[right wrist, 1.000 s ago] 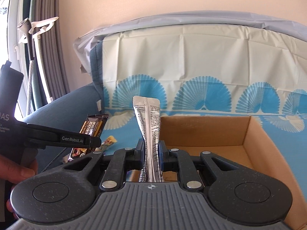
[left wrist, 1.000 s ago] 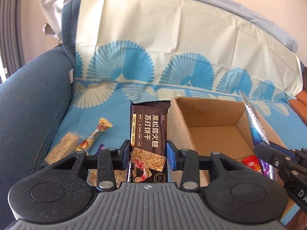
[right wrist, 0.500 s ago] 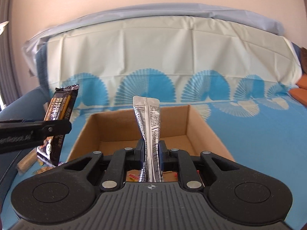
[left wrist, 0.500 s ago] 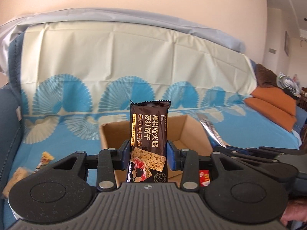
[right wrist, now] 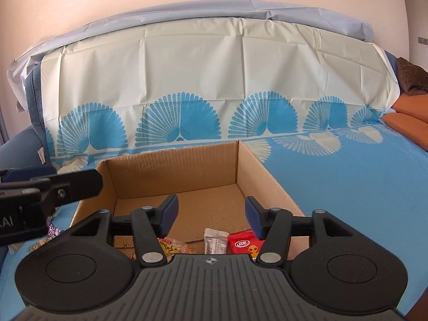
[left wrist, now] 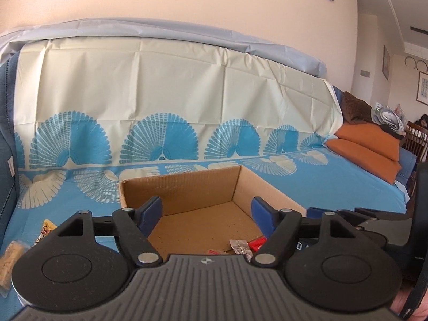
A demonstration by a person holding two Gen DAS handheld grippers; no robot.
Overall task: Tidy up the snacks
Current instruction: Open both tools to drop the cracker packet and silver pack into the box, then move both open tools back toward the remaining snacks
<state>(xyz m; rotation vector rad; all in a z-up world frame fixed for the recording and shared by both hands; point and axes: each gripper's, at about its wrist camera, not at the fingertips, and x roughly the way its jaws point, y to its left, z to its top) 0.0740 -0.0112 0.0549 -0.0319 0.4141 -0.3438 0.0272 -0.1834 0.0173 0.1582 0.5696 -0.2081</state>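
Cardboard box holds packets beneath both opening, empty hand-held grippers, left and right.

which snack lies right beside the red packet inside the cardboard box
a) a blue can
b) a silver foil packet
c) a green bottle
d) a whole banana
b: in the right wrist view a crinkled silver foil packet lies on the floor of the cardboard box just left of the red packet; no bottle, banana or can shows there.

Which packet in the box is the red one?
The red packet, rightmost in the cardboard box; the silver packet and yellow packet lie left.
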